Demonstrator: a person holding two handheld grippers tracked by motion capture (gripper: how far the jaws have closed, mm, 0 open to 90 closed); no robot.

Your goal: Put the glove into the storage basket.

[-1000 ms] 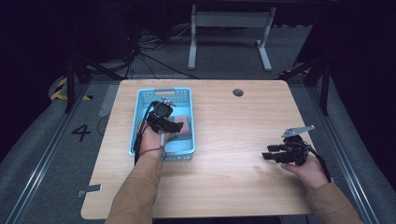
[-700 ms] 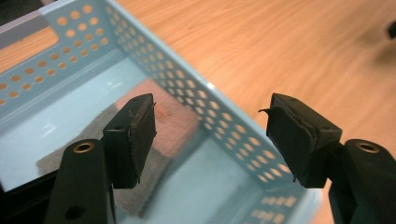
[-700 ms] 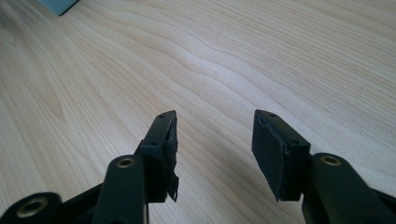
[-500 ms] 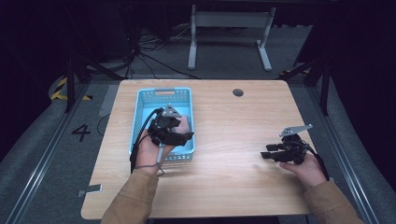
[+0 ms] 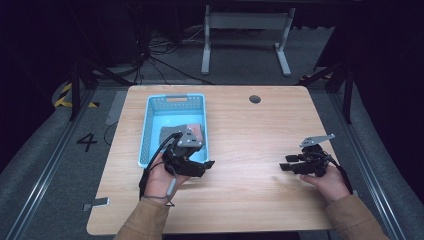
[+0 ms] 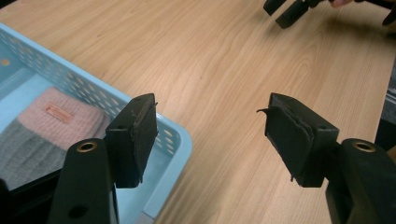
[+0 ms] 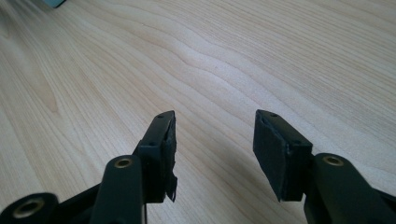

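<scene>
Pink-and-grey knit hat (image 6: 51, 126) lies flat in blue basket (image 5: 150, 125)

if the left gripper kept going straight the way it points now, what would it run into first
Probably the bare table: the left gripper, open and empty, aims past the blue basket's corner over open wood. Farther along sits the right gripper, though depth is hard to judge.

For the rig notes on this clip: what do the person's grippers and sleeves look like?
Both grippers, left gripper and right gripper, are black with two flat, rectangular padded jaws. Each carries a grey three-cornered plate on top and trails a black cable. The sleeves are tan.
</scene>
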